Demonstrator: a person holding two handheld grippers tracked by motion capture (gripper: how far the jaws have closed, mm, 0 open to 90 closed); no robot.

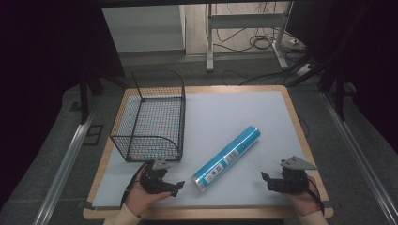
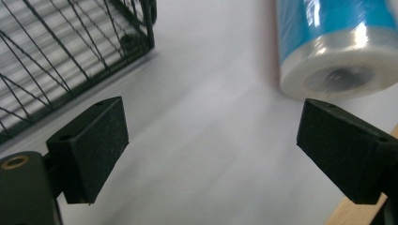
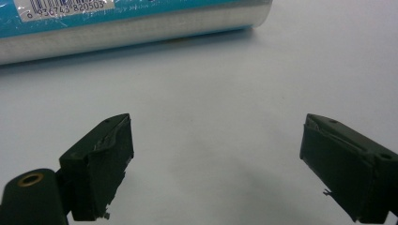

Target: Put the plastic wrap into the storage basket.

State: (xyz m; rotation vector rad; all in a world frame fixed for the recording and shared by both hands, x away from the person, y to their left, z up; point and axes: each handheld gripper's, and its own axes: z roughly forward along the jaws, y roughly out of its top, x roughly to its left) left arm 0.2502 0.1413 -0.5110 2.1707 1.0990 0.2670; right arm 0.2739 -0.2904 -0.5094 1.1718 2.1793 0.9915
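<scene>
Grey floor and a dark surround frame the wooden table [image 1: 300, 140], topped with a pale mat [image 1: 234, 117]; cables and a metal stand sit beyond its far edge. From the high view: a black wire basket [image 1: 150, 115] stands on the mat's left part, with nothing visible inside; a blue tube wrapped in clear film [image 1: 226, 158] lies diagonally mid-mat, near end toward the person, far end up and right; it is apart from the basket. Left gripper [image 1: 173, 186] rests at the near edge just left of the tube's near end; right gripper [image 1: 268, 180] rests at the near right, well clear of the tube; each is held in a hand.

Left gripper view: jaws stand wide apart with nothing between them; the basket's [image 2: 70, 51] corner sits ahead to the left, the tube's [image 2: 335, 56] round end ahead to the right, showing a hollow core.

Right gripper view: jaws likewise spread wide and hold nothing; the tube [image 3: 136, 28] lies across the top, barcode label visible; bare mat lies between jaws and tube.

Judgement on handling: hollow core suggests light weight and a fairly stiff body; the film looks glossy, so probably slippery, and the round form will likely roll; a grip across the diameter near mid-length seems best, or one gripper toward each end; squeezing hard may dent it.
</scene>
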